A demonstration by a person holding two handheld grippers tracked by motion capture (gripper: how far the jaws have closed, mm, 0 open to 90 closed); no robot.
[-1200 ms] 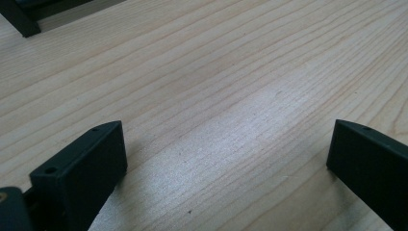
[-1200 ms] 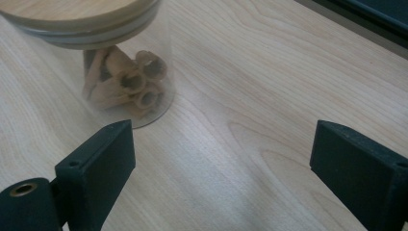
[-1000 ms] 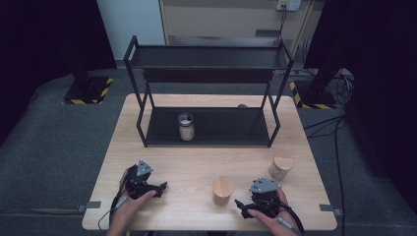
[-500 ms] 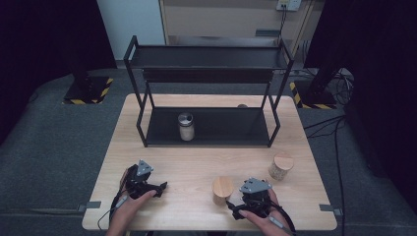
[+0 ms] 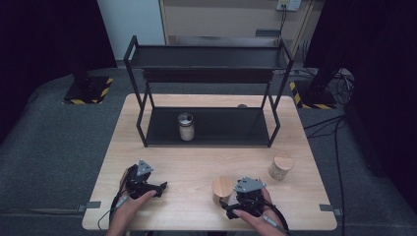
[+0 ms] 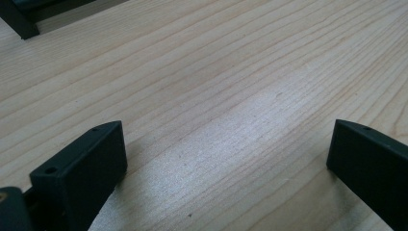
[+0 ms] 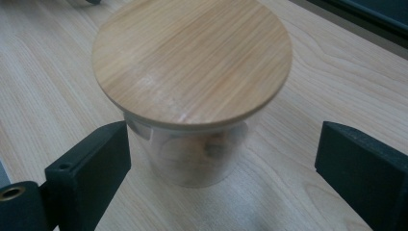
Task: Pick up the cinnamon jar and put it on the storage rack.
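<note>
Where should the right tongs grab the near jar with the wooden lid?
Grip the glass body just under the wooden lid, coming level from the near side. The jar stands upright and its lid overhangs, so the right tongs should probably straddle the round wall.

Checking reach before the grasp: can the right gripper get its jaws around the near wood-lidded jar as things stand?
Probably yes. The right gripper is open, and the near jar stands upright between its jaws, which have just been closing, with a gap on one side and nothing else in between.
</note>
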